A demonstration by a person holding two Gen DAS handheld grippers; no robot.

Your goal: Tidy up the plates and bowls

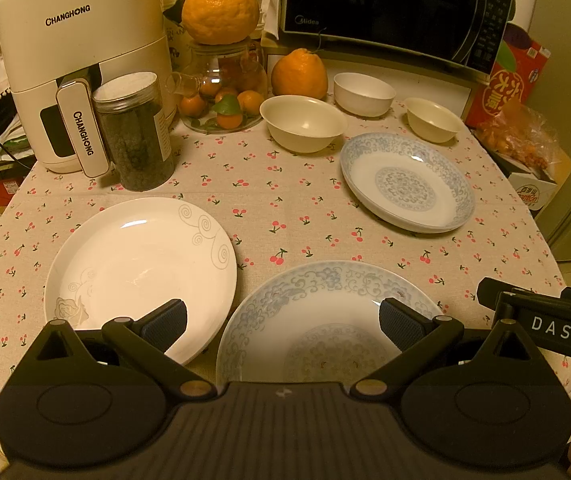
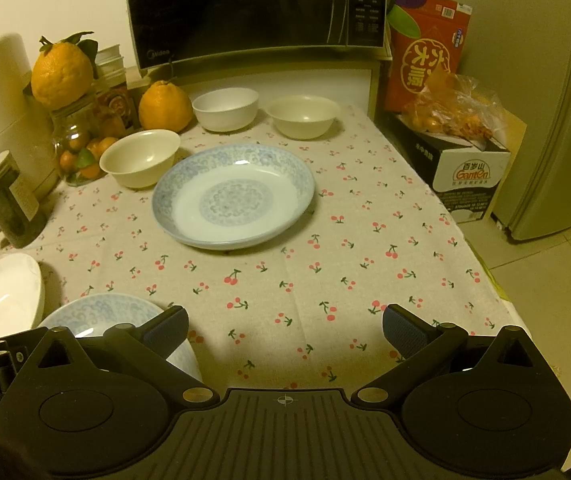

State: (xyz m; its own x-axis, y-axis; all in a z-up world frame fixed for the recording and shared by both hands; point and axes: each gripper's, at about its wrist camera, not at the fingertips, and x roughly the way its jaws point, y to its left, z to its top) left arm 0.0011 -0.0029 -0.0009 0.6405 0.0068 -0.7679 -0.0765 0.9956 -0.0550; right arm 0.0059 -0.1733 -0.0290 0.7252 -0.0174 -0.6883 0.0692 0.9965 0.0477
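Note:
Three plates lie on the cherry-print tablecloth (image 1: 269, 208): a white plate (image 1: 141, 268) at the near left, a blue-patterned plate (image 1: 325, 320) at the near centre, and a second blue-patterned plate (image 1: 407, 182) (image 2: 233, 194) farther right. Behind them stand three cream bowls (image 1: 303, 122) (image 1: 363, 92) (image 1: 433, 119), which the right wrist view shows too (image 2: 141, 156) (image 2: 225, 108) (image 2: 303, 115). My left gripper (image 1: 283, 322) hangs open above the near blue plate. My right gripper (image 2: 285, 330) is open over bare cloth, with the near blue plate (image 2: 97, 312) under its left finger.
A white appliance (image 1: 77, 56), a dark jar (image 1: 135, 132), a glass jar of oranges (image 1: 221, 92) and large citrus fruits crowd the back left. A microwave (image 1: 393, 8) stands behind the bowls. Boxes (image 2: 469, 168) and a fridge (image 2: 557, 120) sit beyond the table's right edge.

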